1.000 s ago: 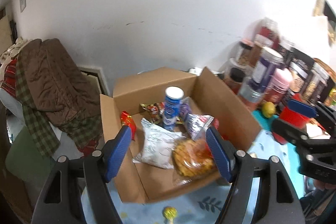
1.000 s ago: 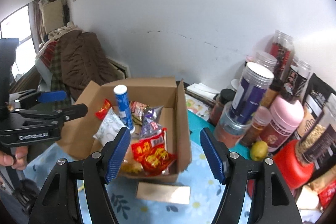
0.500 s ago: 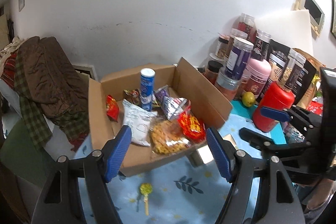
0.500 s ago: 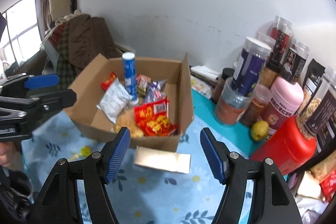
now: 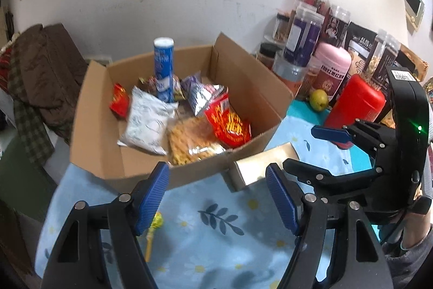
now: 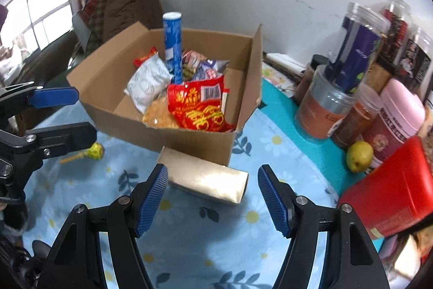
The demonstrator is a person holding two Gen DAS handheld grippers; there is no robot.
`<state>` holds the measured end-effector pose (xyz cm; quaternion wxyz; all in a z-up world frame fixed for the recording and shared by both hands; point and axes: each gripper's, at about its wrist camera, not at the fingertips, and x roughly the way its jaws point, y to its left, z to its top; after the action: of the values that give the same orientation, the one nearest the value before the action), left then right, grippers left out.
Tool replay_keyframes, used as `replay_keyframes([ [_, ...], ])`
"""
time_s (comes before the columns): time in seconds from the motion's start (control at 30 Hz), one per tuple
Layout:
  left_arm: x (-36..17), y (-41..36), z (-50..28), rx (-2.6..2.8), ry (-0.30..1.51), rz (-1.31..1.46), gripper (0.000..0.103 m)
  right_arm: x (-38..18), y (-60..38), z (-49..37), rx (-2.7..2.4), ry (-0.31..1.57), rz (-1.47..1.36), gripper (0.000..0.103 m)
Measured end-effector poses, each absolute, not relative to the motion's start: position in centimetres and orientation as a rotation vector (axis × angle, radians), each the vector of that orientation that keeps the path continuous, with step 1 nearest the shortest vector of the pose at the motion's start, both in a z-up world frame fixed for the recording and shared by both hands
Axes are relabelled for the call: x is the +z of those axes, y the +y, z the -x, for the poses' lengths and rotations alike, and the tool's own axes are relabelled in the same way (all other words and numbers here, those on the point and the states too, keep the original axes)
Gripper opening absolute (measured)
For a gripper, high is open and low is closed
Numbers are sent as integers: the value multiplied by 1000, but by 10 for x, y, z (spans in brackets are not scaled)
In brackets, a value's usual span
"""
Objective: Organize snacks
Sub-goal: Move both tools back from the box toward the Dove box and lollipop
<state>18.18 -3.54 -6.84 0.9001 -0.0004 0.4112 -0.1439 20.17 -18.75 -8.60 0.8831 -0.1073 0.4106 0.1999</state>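
left hand-held gripper (image 5: 217, 194) agape, right hand-held gripper (image 6: 212, 197) agape, empty

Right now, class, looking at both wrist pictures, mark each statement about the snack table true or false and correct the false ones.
1. The blue tube stands upright in the cardboard box. True.
2. The lollipop lies inside the box. False: it lies on the floral cloth outside.
3. The right gripper grips the gold box. False: its jaws are open and empty.
4. A red snack bag lies in the box. True.
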Motion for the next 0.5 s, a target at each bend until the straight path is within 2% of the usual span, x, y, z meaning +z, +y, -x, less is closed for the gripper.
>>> replay_keyframes([
  [0.23, -94, -39, -194, -290, 911, 41, 73, -106, -189, -219, 536, 868, 265, 70],
  [0.4, -97, -39, -196, -295, 920, 37, 73, -117, -179, -224, 652, 851, 374, 69],
  [0.5, -97, -38, -194, -297, 921, 33, 73, -124, -172, -229, 713, 901, 391, 70],
])
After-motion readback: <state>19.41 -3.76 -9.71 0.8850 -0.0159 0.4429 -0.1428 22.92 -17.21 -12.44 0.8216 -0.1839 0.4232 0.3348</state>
